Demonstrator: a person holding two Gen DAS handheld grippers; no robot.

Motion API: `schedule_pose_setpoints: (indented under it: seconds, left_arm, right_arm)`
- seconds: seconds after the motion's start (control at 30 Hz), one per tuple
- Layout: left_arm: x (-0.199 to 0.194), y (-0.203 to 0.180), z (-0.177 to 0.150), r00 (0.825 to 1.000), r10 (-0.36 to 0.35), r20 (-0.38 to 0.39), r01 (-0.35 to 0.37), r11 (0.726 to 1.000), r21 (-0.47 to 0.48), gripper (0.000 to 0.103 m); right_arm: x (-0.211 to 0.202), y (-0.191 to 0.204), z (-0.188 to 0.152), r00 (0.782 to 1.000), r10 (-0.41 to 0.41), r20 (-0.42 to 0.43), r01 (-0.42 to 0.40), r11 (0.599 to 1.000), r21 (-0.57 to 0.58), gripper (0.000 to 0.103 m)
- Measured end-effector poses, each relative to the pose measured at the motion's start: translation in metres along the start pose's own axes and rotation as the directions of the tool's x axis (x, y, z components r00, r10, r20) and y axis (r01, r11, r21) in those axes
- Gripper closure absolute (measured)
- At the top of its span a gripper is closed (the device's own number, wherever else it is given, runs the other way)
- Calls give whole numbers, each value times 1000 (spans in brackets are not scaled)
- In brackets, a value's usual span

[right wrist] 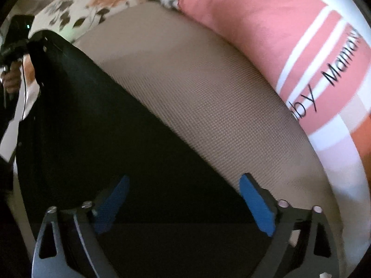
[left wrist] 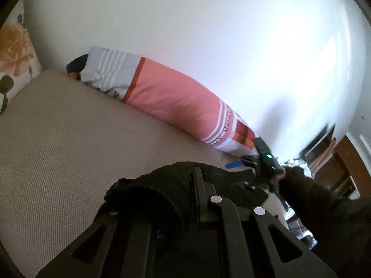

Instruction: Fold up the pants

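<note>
The black pants (right wrist: pixel 92 127) lie stretched along the beige bed cover (right wrist: pixel 197 92). In the left wrist view a bunched end of the pants (left wrist: pixel 162 185) is pinched in my left gripper (left wrist: pixel 199 180), whose fingers are shut on the cloth. My right gripper (right wrist: pixel 183 199) is open, its blue pads (right wrist: pixel 255 206) spread over the near end of the pants, one pad over the cover's edge. The right gripper also shows in the left wrist view (left wrist: pixel 241 162), held by a gloved hand. The left gripper shows far left in the right wrist view (right wrist: pixel 16 37).
A long pink and grey striped pillow (left wrist: pixel 171 99) lies along the white wall (left wrist: pixel 208 34) at the bed's far side. A floral pillow (left wrist: pixel 14 53) sits at the head. Wooden furniture and clutter (left wrist: pixel 334 162) stand beyond the bed's end.
</note>
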State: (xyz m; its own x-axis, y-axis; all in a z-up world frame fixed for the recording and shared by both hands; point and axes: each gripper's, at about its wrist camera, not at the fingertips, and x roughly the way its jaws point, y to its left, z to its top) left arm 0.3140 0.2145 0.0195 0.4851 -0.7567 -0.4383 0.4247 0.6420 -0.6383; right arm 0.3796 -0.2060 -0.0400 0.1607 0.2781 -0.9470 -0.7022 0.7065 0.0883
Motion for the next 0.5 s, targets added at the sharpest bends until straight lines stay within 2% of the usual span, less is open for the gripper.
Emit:
schedule_pose_setpoints:
  seconds: [0.07,0.13,0.27,0.3,0.37,0.43,0.5]
  left_arm:
    - [-4,-6,0,1000,-3,3,3,1000,14,94]
    - [-7,-10,-1,1000,-1,6,1,1000,30,94]
    - [-1,-10,0,1000,18,-8,-17,999,37,94]
    - [1,-10,1,1000,25,-12,-24,999,40,94]
    - [1,-12,1,999,29,-17,-28,999,47,94]
    - [3,-11,2,999,36,-19,-35,999,41,94]
    - [5,-11,3,998,63,-19,-62,997,49,94]
  right_arm:
    - [6,-6,3,999,29,-36,-30,999,-33,27]
    - [12,-12,7,996,57,-67,-61,997,-52,32]
    - [20,-17,11,990,87,-109,-96,993,-72,64]
    - [21,-18,10,990,84,-111,-92,993,-72,67]
    - [19,-20,7,993,58,-101,-66,995,-73,82]
    - [15,-18,5,996,31,-86,-36,997,-61,90]
    - [8,-8,1,998,-34,-51,31,997,-67,94]
